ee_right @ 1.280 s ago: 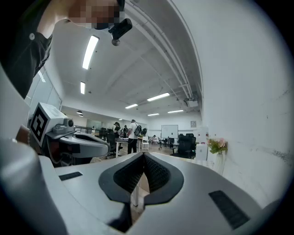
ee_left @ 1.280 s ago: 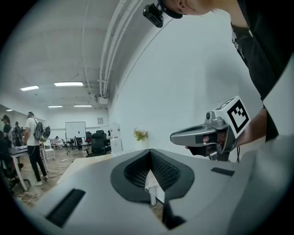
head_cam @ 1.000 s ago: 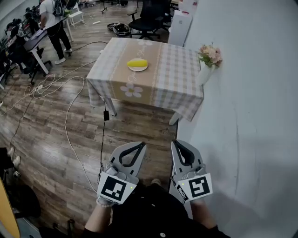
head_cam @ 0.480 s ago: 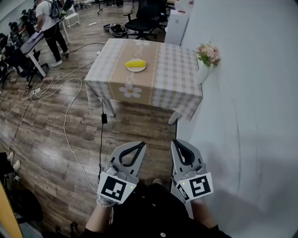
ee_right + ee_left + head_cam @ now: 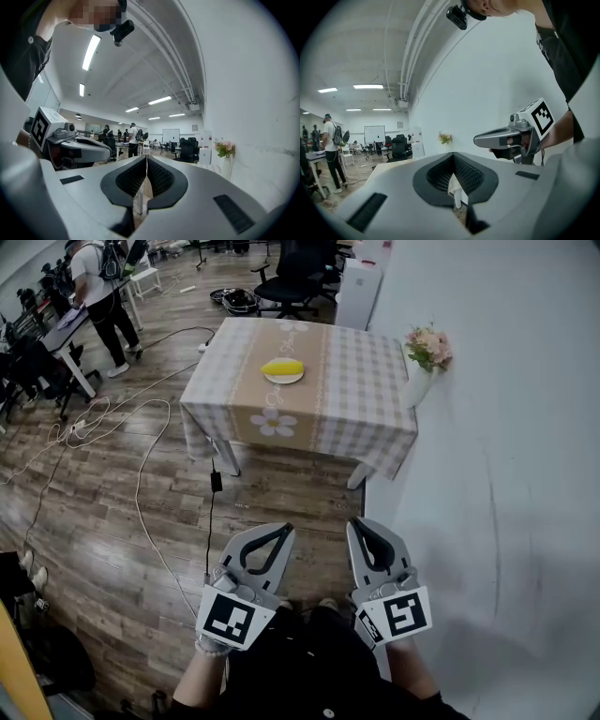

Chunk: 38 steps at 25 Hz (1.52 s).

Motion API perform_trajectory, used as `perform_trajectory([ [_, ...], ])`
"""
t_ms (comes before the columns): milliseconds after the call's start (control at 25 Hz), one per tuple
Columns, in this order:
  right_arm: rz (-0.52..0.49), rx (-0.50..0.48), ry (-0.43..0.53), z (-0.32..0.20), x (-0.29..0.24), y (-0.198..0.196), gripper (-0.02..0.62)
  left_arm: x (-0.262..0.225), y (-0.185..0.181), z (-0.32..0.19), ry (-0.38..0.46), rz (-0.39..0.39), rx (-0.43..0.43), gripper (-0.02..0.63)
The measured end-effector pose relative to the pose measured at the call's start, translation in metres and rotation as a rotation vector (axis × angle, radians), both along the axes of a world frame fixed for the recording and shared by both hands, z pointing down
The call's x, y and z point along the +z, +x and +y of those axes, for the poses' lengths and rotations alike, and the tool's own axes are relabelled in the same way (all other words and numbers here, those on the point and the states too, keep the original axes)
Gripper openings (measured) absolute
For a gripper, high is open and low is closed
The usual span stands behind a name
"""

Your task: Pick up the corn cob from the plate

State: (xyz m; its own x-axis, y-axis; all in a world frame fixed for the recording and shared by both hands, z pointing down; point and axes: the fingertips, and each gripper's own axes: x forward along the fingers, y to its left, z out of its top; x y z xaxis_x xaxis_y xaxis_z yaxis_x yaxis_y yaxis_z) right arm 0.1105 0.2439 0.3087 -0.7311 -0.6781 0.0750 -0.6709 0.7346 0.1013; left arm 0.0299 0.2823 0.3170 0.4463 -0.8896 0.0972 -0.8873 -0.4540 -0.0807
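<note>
In the head view a yellow corn cob (image 5: 282, 367) lies on a small white plate (image 5: 283, 379) on a table with a checked cloth (image 5: 349, 399), far ahead of me. My left gripper (image 5: 282, 529) and right gripper (image 5: 357, 522) are held side by side low in that view, well short of the table, both shut with nothing in them. The left gripper view shows its jaws (image 5: 453, 154) closed tip to tip, with the right gripper (image 5: 480, 139) beside it. The right gripper view shows closed jaws (image 5: 146, 158) too.
A white vase of pink flowers (image 5: 427, 362) stands at the table's right edge against the white wall (image 5: 506, 446). Cables (image 5: 141, 484) trail over the wooden floor at left. Office chairs (image 5: 300, 263), desks and a person (image 5: 98, 287) are beyond the table.
Both grippers and my view have advanced slightly toward the table; the table sits a bit lower and to the right in the head view. Jaws stay shut.
</note>
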Motion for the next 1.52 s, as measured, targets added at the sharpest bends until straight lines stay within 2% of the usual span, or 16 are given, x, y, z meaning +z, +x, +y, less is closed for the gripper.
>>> perform_trajectory([
  [480,-0.011,0.042,-0.002,0.025,0.004,-0.017,0.041,0.004,-0.018,0.020,0.011,-0.007,0.041,0.012],
  [760,-0.010,0.013,0.005,0.029,0.005,-0.029,0.041,0.005,-0.026,0.025,0.021,0.000,0.023,0.012],
  [1040,-0.018,-0.023,0.002,0.015,0.010,-0.037,0.041,0.009,-0.030,0.012,0.013,0.008,-0.012,0.012],
  [1520,-0.027,-0.032,-0.011,-0.036,0.010,-0.035,0.041,0.007,-0.023,-0.035,0.012,0.001,-0.010,0.012],
])
